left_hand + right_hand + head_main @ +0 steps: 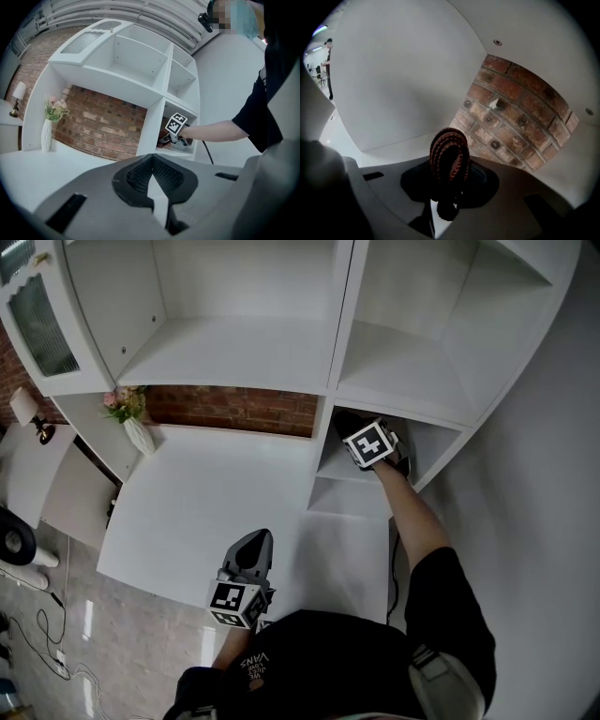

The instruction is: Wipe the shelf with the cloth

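Here, a brown cloth [449,157] is clamped in the right gripper [449,187] inside a shelf [342,468] compartment; the left gripper [152,185] is held closed, empty, over the tabletop [206,493].

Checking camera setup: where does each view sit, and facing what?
Head view: head-mounted, down at shelves; shows left gripper, right gripper, forearm.
Left gripper view: on left gripper, toward shelves; own shut jaws, plus right gripper, shared with head view.
Right gripper view: inside a cubby, facing bricks; own jaws clamping cloth.
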### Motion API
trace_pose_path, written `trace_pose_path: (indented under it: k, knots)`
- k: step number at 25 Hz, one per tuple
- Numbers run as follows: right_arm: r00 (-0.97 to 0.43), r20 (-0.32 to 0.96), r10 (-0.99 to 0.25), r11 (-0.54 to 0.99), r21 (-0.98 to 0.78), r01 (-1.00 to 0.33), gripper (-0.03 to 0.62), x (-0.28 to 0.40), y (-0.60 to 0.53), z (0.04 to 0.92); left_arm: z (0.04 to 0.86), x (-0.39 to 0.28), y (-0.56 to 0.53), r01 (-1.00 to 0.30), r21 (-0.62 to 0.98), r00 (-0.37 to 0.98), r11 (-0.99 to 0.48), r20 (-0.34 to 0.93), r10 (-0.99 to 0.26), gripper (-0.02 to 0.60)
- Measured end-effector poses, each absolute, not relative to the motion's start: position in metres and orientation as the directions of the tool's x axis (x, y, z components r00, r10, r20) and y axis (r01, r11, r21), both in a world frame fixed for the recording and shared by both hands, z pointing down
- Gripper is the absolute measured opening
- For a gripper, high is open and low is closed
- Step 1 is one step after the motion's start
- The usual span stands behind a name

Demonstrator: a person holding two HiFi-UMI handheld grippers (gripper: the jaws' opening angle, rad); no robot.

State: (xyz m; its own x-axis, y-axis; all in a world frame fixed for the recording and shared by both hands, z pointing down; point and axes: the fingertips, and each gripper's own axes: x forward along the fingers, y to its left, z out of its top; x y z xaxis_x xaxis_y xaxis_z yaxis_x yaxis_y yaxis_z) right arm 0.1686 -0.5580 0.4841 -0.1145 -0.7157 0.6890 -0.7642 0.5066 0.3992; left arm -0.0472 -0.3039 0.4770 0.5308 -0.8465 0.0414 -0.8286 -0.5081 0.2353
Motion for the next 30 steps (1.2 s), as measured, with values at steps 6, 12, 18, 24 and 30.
trace_pose_path:
  k: [6,12,18,24,30]
  knots:
    - [0.072,0.690,-0.720,0.468,0.560,-0.684,0.087,0.204,-0.554,0.478,0.477,-0.046,-0.304,-0.809,0.241,0.558,-0.536,0.028,-0.829,0.008]
    - [0.382,0.662,-0.645,0.459,0.735,-0.498,0.089,0.253,-0.536,0.483,0.477,-0.050,-0.302,-0.773,0.246,0.607,-0.585,0.017,-0.794,0.008]
    - [0.560,0.587,-0.584,0.454,0.809,-0.374,0.087,0.282,-0.518,0.492,0.479,-0.067,-0.309,-0.759,0.246,0.624,-0.603,0.008,-0.782,0.008]
    - [0.514,0.588,-0.624,0.381,0.804,-0.456,0.089,0.277,-0.520,0.477,0.478,-0.072,-0.312,-0.751,0.247,0.634,-0.613,0.010,-0.773,0.008]
    - [0.336,0.552,-0.763,0.286,0.755,-0.590,0.089,0.244,-0.522,0.445,0.476,-0.071,-0.311,-0.757,0.245,0.629,-0.606,0.018,-0.778,0.008]
